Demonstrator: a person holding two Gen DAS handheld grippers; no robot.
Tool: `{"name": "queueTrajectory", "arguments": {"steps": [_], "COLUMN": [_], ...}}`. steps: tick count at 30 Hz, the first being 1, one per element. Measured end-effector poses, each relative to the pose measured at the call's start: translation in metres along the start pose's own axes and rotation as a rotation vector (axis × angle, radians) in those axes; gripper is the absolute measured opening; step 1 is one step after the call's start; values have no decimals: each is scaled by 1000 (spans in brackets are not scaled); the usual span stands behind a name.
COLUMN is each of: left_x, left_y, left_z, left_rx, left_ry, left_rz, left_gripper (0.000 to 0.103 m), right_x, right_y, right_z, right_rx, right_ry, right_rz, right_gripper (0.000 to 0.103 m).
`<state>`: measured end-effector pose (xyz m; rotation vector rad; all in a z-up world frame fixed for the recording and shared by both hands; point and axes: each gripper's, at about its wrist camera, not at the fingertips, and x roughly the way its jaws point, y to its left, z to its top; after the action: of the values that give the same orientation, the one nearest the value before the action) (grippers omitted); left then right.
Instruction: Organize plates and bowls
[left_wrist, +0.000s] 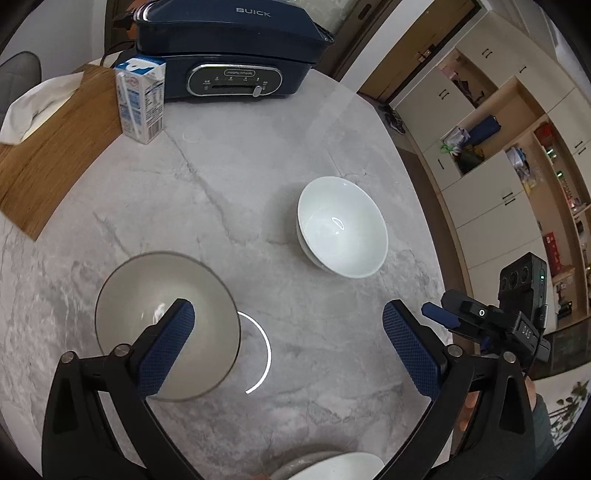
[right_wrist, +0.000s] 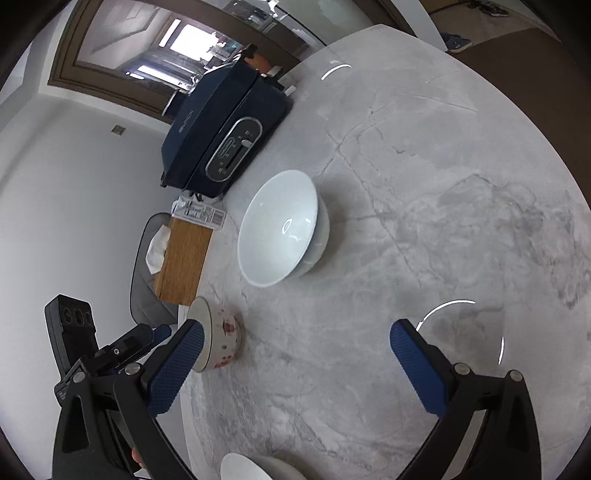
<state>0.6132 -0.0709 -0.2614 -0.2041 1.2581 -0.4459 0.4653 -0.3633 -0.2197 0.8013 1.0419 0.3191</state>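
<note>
Both tools are held spread wide and empty above the desk (left_wrist: 280, 155): the left tool (left_wrist: 288, 350) hangs near a patterned bowl (left_wrist: 166, 336), whose rim is partly covered by its left finger, while the right tool (right_wrist: 295, 369) is poised over bare marble. In the right view the same bowl (right_wrist: 221, 339) is shown to carry red markings on its side. Further out, near the middle of the desk, white bowls (left_wrist: 341, 230) are seen nested in a stack, and another white dish (left_wrist: 332, 467) is glimpsed at the lower edge. Beyond these a milk carton (left_wrist: 142, 99) and a dark blue appliance (left_wrist: 229, 51) are set. The gathering of loose bowls is judged to be in hand; next, the patterned bowl's rim would need to be pinched and the bowl carried to the stack.
</note>
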Motion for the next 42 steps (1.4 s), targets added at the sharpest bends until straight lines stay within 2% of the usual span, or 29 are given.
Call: {"name": "queueTrajectory", "arguments": {"steps": [3,5,9,13,19,21,22,24,26,27,28,29,30,31,32,34,35,39,42], "left_x": [23,37,64,90,120,127,131,137,144,148,150,153,156,160,162,164,166,165,166], "left_y": [-6,-7,-8,-13,-20,-20,-20,-20,-20,-18,-18,-17,-15,-14,-14,-14,-13,-16,-14], "left_z": [27,42,60,67,72,74,76,78,79,79,77,75,74,73,70,70,70,70,72], "left_rx": [14,-2,-4,24,73,67,67,74,77,71,63,57,51,40,36,32,25,18,-20], "left_ry": [12,22,41,73,113,127,136,150,163,170,177,183,189,199,203,197,197,198,211], "left_rz": [45,46,73,94,116,98,93,81,84,80,74,74,73,62,55,48,35,5,-30], "left_gripper": [102,102,102,102,100,88,86,73,69,61,55,45,33,27,25,23,18,10,10], "right_x": [10,16,30,48,71,73,75,76,78,79,81,82,84,86,88,91,91,92,91], "right_y": [-6,-9,-12,-14,-14,-16,-17,-18,-19,-19,-18,-18,-19,-17,-15,-15,-14,-14,-19], "right_z": [21,34,56,68,75,78,79,81,82,83,83,83,82,81,80,79,79,78,77], "right_rx": [14,18,36,54,27,36,35,42,36,33,30,28,25,17,8,2,3,4,40], "right_ry": [0,10,20,56,112,115,118,132,139,145,150,158,167,177,185,197,197,206,208], "right_rz": [-7,-15,-30,-71,-84,-70,-67,-59,-63,-62,-60,-59,-58,-61,-65,-57,-54,-53,-37], "right_gripper": [103,103,100,84,72,67,67,66,66,63,55,46,41,32,24,19,19,19,19]}}
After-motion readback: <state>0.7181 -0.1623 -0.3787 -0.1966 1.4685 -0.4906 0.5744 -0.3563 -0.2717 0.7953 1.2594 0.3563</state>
